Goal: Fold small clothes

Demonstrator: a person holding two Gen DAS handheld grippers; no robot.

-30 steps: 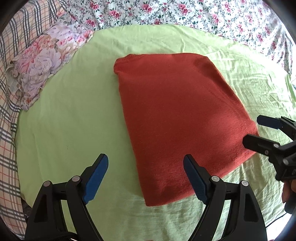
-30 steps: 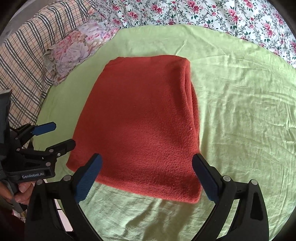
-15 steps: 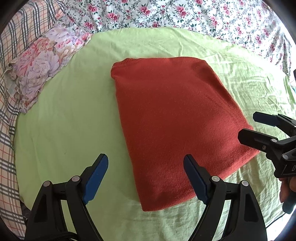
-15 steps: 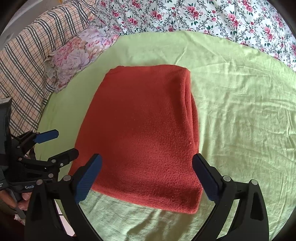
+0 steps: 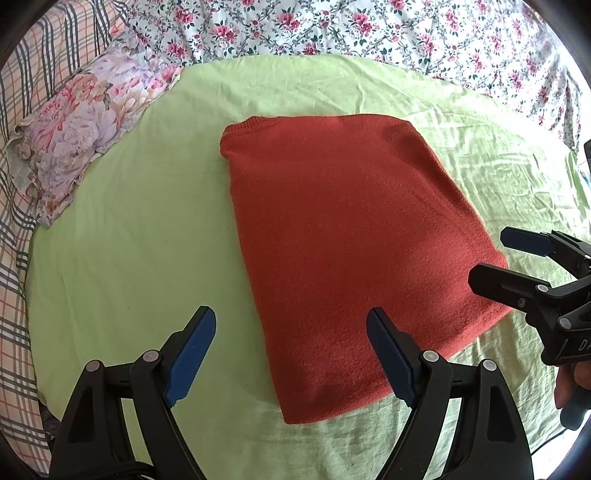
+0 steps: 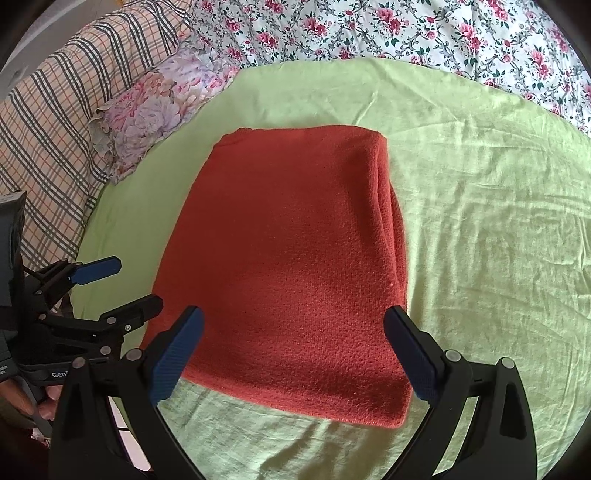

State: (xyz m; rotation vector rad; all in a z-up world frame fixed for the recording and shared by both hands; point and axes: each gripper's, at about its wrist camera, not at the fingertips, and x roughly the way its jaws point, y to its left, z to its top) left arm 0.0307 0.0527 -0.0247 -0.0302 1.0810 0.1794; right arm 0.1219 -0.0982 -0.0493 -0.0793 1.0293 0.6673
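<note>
Folded red knit garment (image 5: 343, 243) is lying ahead of both grippers. Left gripper (image 5: 291, 356) and right gripper (image 6: 293, 352) are being held wide open, empty. Likely final fold; near edge needs pinching.

Both grippers, left gripper (image 5: 291, 341) and right gripper (image 6: 295, 341), are black plastic with blue ribbed pads, silver rivets; bare fingers (image 5: 565, 384) grip one handle

Ahead of the black grippers' blue pads (image 5: 192, 354): a rust-red knit garment (image 5: 343, 240) on a lime-green sheet (image 5: 140, 229), a rose-print white bedspread (image 5: 351, 33) beyond, a plaid blanket (image 6: 55, 110) and pink-lilac floral pillow (image 5: 81, 122) left.
</note>
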